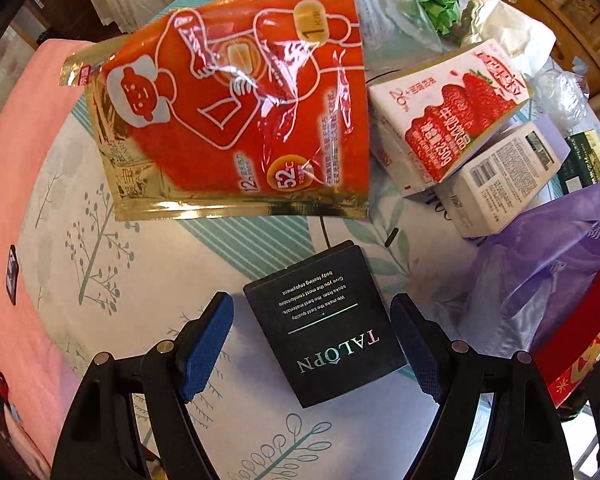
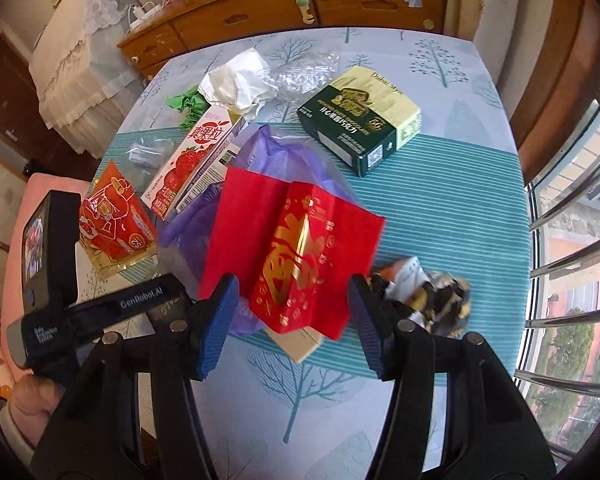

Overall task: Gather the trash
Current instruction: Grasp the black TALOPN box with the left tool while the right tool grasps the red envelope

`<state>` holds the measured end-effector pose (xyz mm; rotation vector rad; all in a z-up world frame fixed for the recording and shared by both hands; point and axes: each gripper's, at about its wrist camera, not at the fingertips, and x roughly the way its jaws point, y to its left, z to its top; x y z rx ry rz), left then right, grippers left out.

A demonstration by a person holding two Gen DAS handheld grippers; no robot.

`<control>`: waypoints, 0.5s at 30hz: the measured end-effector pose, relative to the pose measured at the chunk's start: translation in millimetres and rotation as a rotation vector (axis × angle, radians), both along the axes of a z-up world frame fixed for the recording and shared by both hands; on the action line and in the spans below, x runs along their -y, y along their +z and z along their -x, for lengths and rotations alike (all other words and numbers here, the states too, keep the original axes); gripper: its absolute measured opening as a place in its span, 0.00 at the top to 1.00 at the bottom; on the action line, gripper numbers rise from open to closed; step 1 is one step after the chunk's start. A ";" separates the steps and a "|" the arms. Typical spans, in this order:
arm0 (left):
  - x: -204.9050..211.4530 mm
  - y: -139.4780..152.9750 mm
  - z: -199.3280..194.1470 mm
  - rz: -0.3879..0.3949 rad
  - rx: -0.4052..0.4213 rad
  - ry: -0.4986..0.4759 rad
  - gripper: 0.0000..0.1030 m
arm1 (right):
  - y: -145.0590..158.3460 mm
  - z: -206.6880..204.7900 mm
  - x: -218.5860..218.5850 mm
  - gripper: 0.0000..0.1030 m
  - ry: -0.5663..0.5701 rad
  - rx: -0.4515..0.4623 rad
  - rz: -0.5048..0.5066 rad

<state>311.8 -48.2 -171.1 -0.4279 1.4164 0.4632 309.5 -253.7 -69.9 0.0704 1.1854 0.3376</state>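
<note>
My left gripper is open, its blue pads either side of a black "TALOPN" card lying flat on the tablecloth. Beyond it lie an orange heat-pack pouch, a strawberry milk carton and a white box. My right gripper is open above a red and gold envelope that lies on a purple plastic bag. A crumpled black and gold wrapper lies just right of the right finger. The left gripper's body shows at left in the right wrist view.
A green chocolate box, crumpled white paper, green paper and clear plastic lie farther back on the table. A wooden dresser stands behind it, a window railing at right, a pink cushion at left.
</note>
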 end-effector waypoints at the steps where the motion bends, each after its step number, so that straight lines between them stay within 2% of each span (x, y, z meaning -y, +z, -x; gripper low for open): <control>1: 1.0 -0.6 0.5 -0.003 -0.003 0.004 0.20 | -2.5 -1.9 -2.7 0.49 0.003 -0.004 0.004; 4: 7.1 -6.9 -0.1 0.001 -0.009 0.007 0.20 | -10.3 -5.9 -7.7 0.56 0.013 -0.031 0.006; 6: 6.5 -6.5 0.3 0.006 -0.018 -0.001 0.20 | -16.5 -7.3 -8.9 0.69 0.016 -0.054 0.003; 8: 7.4 -5.7 2.1 0.016 -0.021 -0.014 0.28 | -21.1 -7.7 -6.8 0.78 0.009 -0.073 -0.012; 9: 7.7 -2.1 1.3 0.015 -0.018 -0.025 0.32 | -21.4 -7.4 -5.2 0.79 0.005 -0.073 -0.027; 15: 10.2 -0.6 21.5 0.040 -0.017 -0.100 0.37 | -19.8 -5.0 6.8 0.88 -0.022 -0.101 -0.096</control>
